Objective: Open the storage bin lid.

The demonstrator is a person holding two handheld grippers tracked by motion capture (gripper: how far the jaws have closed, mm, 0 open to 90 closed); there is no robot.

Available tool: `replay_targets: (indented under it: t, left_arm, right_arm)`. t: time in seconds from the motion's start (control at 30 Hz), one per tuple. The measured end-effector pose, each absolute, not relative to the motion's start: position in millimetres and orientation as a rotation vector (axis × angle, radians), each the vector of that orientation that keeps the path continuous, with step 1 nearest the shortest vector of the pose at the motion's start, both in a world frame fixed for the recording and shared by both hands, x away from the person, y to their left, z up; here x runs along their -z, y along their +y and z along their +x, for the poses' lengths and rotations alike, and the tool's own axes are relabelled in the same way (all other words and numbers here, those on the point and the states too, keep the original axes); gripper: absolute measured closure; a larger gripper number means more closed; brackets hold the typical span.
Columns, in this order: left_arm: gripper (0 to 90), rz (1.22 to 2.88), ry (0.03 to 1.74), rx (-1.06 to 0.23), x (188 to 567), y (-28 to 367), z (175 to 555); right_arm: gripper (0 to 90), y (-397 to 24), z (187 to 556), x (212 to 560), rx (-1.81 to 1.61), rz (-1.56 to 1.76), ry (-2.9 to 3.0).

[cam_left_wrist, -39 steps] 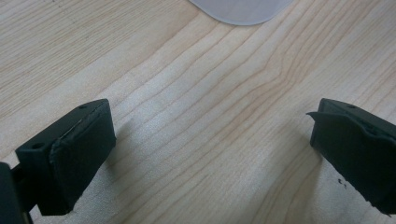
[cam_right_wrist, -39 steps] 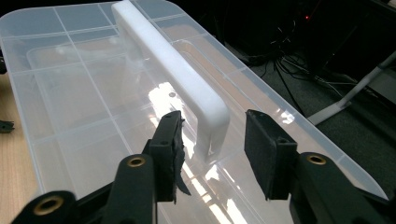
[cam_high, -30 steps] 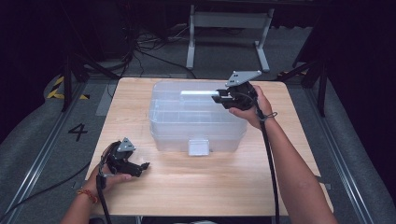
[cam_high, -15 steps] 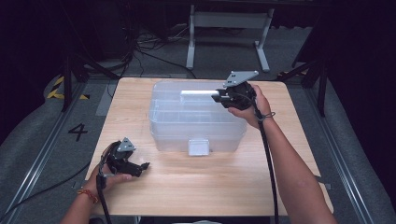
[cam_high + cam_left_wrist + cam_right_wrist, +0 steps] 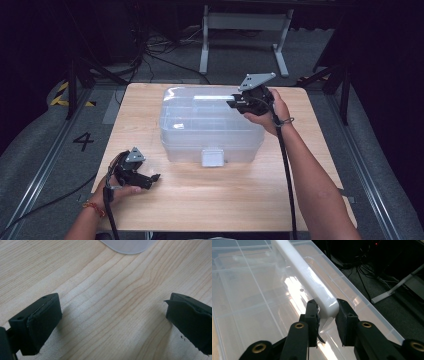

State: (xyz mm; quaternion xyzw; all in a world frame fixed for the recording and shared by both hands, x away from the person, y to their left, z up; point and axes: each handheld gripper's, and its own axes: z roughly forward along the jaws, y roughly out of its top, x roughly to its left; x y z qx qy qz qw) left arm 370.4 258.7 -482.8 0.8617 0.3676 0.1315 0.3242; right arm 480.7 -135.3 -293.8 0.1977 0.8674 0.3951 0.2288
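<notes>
Fingers [image 5: 325, 315] of right gripper [image 5: 239, 103] clamp white handle [image 5: 304, 275] of box [image 5: 210, 125]; lift straight, steadily. Left gripper [image 5: 150, 178] wide, idle.

Right grip tightens a touch on the handle

Since a second ago the jaws of the right gripper [image 5: 327, 315] have closed a shade further, and now clamp the near end of the white handle [image 5: 308, 277] on the far right of the clear box [image 5: 210, 125]. No other change shows in the high view.
</notes>
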Motion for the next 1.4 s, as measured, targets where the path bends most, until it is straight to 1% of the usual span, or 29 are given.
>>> replay_targets:
  t: [0.07,0.27,0.33,0.4,0.43,0.47,0.53,0.57,0.6,0.63,0.67,0.83,0.9,1.03,1.13,1.23,1.27,1.4]
  left_arm:
    - [2.8,2.25,0.974,-0.359,482,260,370]
    - [16.3,2.213,1.003,-0.383,481,264,370]
    - [17.5,2.214,1.01,-0.369,480,264,369]
    - [24.6,2.222,1.002,-0.385,478,264,369]
    - [26.1,2.225,1.007,-0.357,477,264,367]
    - [26.2,2.231,0.997,-0.373,476,265,367]
    - [29.5,2.224,1.006,-0.36,475,265,365]
    - [29.7,2.224,1.006,-0.36,475,265,365]
    - [29.7,2.219,1.003,-0.378,473,266,364]
    - [32.5,2.199,0.98,-0.417,467,267,364]
    - [33.5,2.199,0.98,-0.417,467,267,364]
    - [34.8,2.135,0.925,-0.483,447,266,362]
    - [35.4,2.118,0.92,-0.489,441,265,362]
    - [38.7,2.102,0.901,-0.518,430,263,362]
    - [42.7,2.085,0.889,-0.519,423,261,361]
    - [51.4,2.083,0.877,-0.537,416,259,359]
    - [52.3,2.078,0.869,-0.547,415,259,359]
    - [60.8,2.076,0.835,-0.553,406,255,357]
  right_arm:
    - [72.9,-136,482,293,-1.096,0.551,2.391]
    - [72.8,-136,485,290,-1.102,0.575,2.397]
    - [72.8,-136,486,290,-1.106,0.581,2.399]
    - [72.8,-136,487,289,-1.108,0.581,2.4]
    - [72.9,-136,487,289,-1.108,0.582,2.401]
    - [72.8,-136,487,289,-1.108,0.584,2.403]
    - [72.8,-136,488,288,-1.1,0.587,2.408]
    - [72.8,-135,488,287,-1.097,0.589,2.41]
    - [72.8,-135,488,287,-1.097,0.589,2.41]
    - [72.9,-135,488,286,-1.089,0.592,2.413]
    - [72.9,-135,488,286,-1.089,0.592,2.413]
    - [72.8,-136,491,285,-1.108,0.603,2.42]
    - [72.8,-136,493,285,-1.117,0.608,2.422]
    - [72.8,-136,495,283,-1.117,0.616,2.429]
    - [72.7,-136,496,282,-1.118,0.62,2.432]
    - [72.7,-137,497,281,-1.118,0.624,2.433]
    - [72.7,-137,497,281,-1.12,0.625,2.433]
    - [72.5,-137,498,281,-1.123,0.627,2.431]
